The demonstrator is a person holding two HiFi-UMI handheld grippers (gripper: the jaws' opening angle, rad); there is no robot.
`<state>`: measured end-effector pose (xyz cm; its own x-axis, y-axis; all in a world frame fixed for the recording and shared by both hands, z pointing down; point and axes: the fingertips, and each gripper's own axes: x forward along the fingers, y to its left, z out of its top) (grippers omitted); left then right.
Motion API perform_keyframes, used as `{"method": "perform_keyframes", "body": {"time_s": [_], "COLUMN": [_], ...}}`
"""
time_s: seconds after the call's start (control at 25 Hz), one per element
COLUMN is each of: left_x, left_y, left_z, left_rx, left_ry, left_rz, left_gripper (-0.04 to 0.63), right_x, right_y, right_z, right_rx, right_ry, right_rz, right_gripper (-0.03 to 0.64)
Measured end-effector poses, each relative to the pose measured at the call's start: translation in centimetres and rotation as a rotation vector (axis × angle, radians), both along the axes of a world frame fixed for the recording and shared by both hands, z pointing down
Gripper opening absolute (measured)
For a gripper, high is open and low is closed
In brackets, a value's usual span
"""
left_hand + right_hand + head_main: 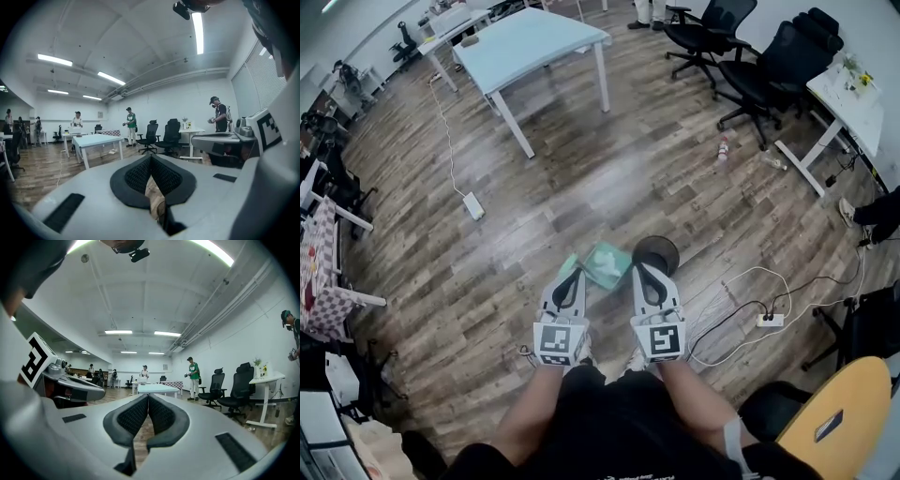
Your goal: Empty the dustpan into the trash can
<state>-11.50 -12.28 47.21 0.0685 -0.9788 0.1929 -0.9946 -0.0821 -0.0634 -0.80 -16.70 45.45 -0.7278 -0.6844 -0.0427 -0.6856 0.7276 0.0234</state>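
Your left gripper is closed tight on nothing, and so is your right gripper. The green dustpan lies on the wood floor at two o'clock from the left tips. The dark trash can is just beside it at three o'clock.

Long ceiling strip lights keep the room evenly bright, leaving a pale hazy sheen on the wood floor. Both gripper views bulge fisheye-style, edges stretched, corners gone black.
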Motion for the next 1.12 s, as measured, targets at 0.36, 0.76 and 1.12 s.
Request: {"method": "perform_keyframes", "body": {"time_s": [0.36,0.76,1.12], "left_x": [-5.0,-11.2,-11.3], "left_y": [-4.0,-8.7,-11.0], "left_z": [2.1,5.4,9.1], "left_rx": [-0.024,-0.078,-0.154], "left_ry": [0.005,0.046,0.054], "left_rz": [0.076,0.198,0.267], "left_gripper": [0.019,0.019,0.019], "right_x": [-4.6,-10.6,-11.4], "right_y": [-3.3,-6.8,-9.2], "right_z": [1.1,2.1,4.1], "right_rx": [-0.019,-0.022,-0.036], "right_ry": [0.050,0.072,0.116], "right_rz": [0.063,0.174,0.201], "right_gripper": [0.023,0.023,0.023]}}
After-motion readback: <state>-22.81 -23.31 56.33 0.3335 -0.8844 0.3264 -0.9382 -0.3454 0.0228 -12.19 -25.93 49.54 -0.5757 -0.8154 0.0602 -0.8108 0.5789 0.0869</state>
